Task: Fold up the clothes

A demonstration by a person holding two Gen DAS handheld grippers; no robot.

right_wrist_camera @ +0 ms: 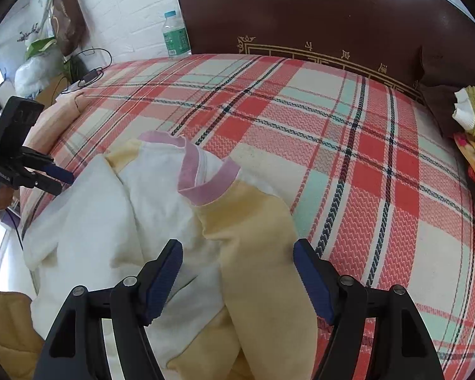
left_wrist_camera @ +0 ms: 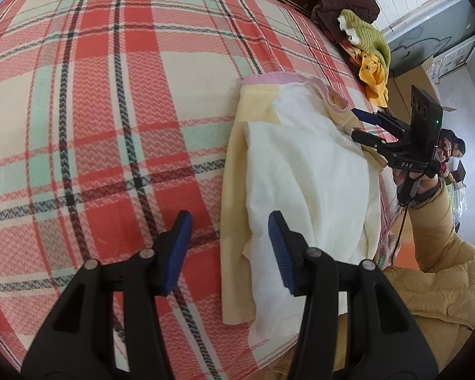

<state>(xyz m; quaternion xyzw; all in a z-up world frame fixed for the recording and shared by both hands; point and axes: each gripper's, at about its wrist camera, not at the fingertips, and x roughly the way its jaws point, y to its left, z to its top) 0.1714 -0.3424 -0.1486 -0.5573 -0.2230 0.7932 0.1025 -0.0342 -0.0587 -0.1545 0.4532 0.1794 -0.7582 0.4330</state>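
A white shirt [left_wrist_camera: 304, 171] with pale yellow sleeves and a pink collar [left_wrist_camera: 269, 79] lies partly folded on the plaid bed cover [left_wrist_camera: 110, 110]. My left gripper [left_wrist_camera: 229, 247] is open and empty, just above the shirt's near left edge. My right gripper [left_wrist_camera: 362, 125] is open at the shirt's far right side. In the right wrist view the shirt [right_wrist_camera: 148, 209] lies below my open right gripper [right_wrist_camera: 237, 272], whose jaws straddle a yellow sleeve [right_wrist_camera: 256, 253]. The pink collar [right_wrist_camera: 199, 177] stands up. My left gripper [right_wrist_camera: 60, 179] is open at the shirt's left edge.
A pile of other clothes [left_wrist_camera: 364, 50], green, orange and brown, lies at the bed's far right by the dark headboard [right_wrist_camera: 300, 15]. A water bottle [right_wrist_camera: 175, 34], a bag and a cable stand beside the bed. The person's tan jacket [left_wrist_camera: 443, 285] is at the near edge.
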